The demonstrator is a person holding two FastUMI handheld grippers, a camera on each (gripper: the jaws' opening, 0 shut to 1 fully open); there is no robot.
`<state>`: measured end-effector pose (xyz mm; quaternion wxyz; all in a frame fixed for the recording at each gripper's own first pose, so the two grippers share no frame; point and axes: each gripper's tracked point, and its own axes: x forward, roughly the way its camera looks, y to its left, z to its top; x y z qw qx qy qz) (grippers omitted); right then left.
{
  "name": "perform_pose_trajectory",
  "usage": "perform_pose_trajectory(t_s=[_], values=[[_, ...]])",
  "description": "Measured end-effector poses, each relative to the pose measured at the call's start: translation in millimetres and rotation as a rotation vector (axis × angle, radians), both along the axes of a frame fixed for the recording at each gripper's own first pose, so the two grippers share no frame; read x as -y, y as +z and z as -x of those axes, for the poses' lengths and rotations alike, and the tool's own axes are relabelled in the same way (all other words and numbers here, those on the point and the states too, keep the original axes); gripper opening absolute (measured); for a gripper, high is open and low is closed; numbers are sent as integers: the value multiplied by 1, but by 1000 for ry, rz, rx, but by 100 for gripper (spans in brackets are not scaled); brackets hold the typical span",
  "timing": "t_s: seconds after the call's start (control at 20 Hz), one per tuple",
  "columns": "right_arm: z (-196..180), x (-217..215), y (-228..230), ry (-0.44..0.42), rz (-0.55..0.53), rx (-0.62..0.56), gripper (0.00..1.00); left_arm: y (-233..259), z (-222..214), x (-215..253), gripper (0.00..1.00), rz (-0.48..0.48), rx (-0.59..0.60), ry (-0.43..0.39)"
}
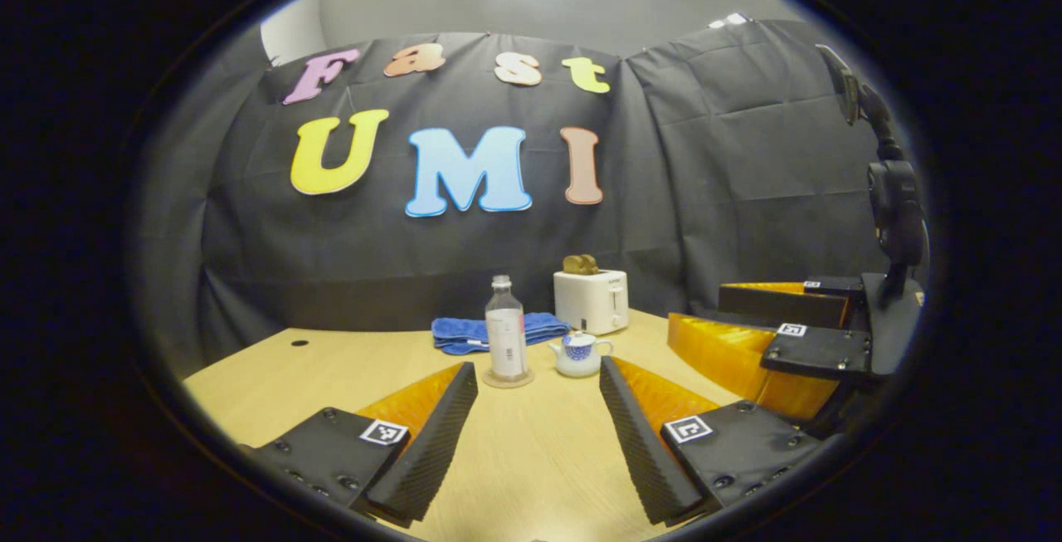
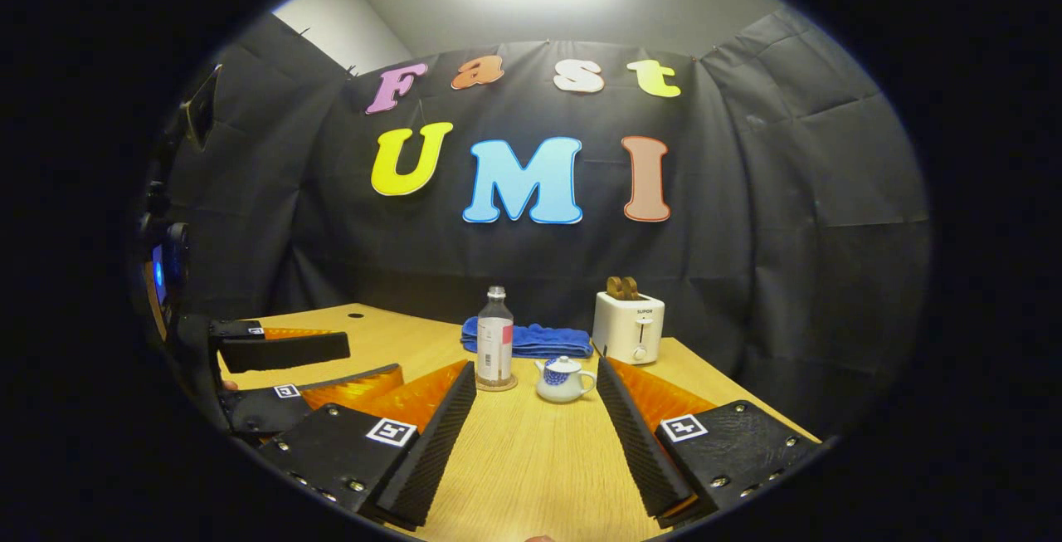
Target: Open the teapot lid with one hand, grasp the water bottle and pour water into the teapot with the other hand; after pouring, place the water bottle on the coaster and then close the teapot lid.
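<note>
Left gripper (image 1: 538,434): you are holding it with fingers spread wide, gripping nothing, well short of the teapot (image 1: 578,354).

Bottle (image 1: 506,331): it is standing upright on the coaster (image 1: 508,379), just left of the teapot. It is tall and narrow; a grazing finger is likely tipping it.

Teapot: lid (image 1: 577,339) is sitting on. The small knob is risking a slip from your pads.

Right gripper (image 2: 535,434): you are keeping it apart too, empty, near side of the teapot.

Toaster (image 2: 628,328) front: "SUPOR". Water bottle (image 2: 495,349) label print too small, illegible.
</note>
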<state>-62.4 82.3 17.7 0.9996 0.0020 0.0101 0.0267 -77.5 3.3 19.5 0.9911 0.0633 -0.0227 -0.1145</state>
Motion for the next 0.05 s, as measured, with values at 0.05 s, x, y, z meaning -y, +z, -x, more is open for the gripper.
perform_pose_trajectory(t_s=[0.05], values=[[4,1,2,-10,0,8,91,3,1,0,100,-4,12,-2]])
